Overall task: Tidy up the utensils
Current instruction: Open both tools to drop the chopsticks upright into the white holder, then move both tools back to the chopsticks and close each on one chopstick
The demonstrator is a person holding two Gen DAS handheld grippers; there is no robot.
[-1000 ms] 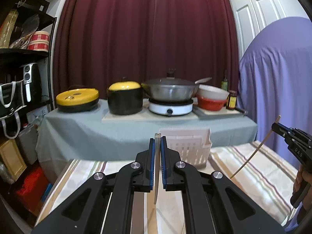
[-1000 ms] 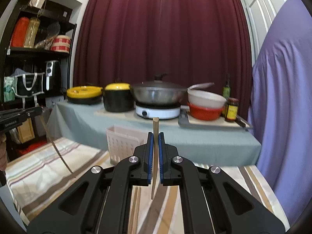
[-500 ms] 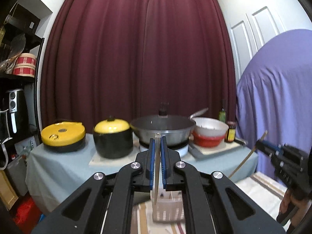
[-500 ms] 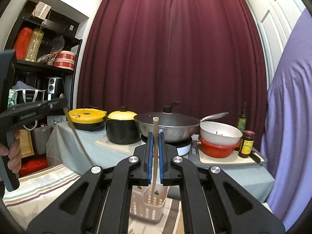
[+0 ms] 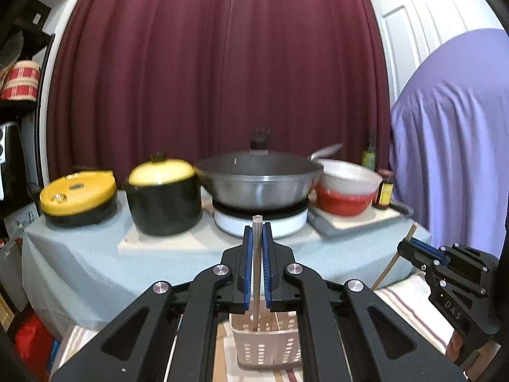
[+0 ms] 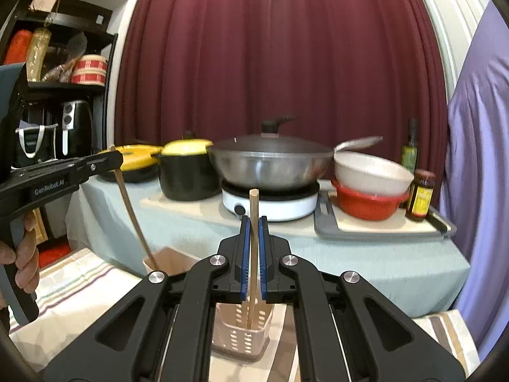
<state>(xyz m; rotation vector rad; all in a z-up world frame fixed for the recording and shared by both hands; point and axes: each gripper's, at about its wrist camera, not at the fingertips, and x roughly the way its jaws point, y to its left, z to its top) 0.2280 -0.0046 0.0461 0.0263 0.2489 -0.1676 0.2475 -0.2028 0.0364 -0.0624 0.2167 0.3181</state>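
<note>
Pinching chopsticks: left hand-held gripper (image 5: 257, 232), right hand-held gripper (image 6: 254, 222) | basket (image 5: 267, 347) nearer than before

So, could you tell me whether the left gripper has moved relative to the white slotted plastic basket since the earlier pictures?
Yes. The left gripper has advanced until the white slotted plastic basket, previously beyond its fingers, sits below them.

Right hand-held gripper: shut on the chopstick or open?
Shut on it. The right hand-held gripper has both blue pads against the chopstick, which stands upright over the basket.
</note>
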